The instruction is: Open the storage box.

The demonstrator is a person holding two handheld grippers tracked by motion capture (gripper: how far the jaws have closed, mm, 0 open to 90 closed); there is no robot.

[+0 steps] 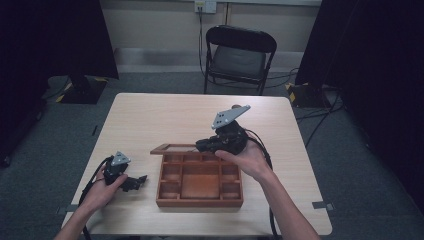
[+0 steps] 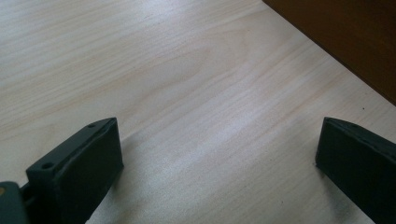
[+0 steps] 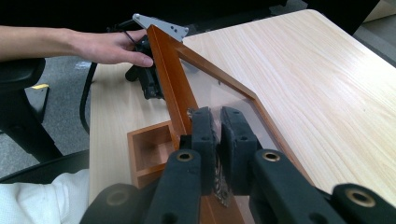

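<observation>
A wooden box (image 1: 199, 181) with several compartments lies on the table, just in front of the person. Its wood-framed lid (image 1: 170, 148) with a clear pane is lifted off the back edge and tilted. My right gripper (image 1: 202, 145) is shut on the lid's edge. In the right gripper view the two jaws pinch the lid (image 3: 170, 70) between them at the right gripper (image 3: 217, 126), above a corner compartment of the box (image 3: 152, 147). My left gripper (image 1: 140, 180) rests on the table left of the box. It stands open (image 2: 219, 154) with bare tabletop between its jaws, the box wall (image 2: 345, 42) just ahead.
The light wooden table (image 1: 165, 115) is bare behind and beside the box. A black folding chair (image 1: 240, 55) stands beyond the far edge. Dark curtains hang at both sides. In the right gripper view the person's other hand (image 3: 107, 46) holds the left gripper (image 3: 147, 79).
</observation>
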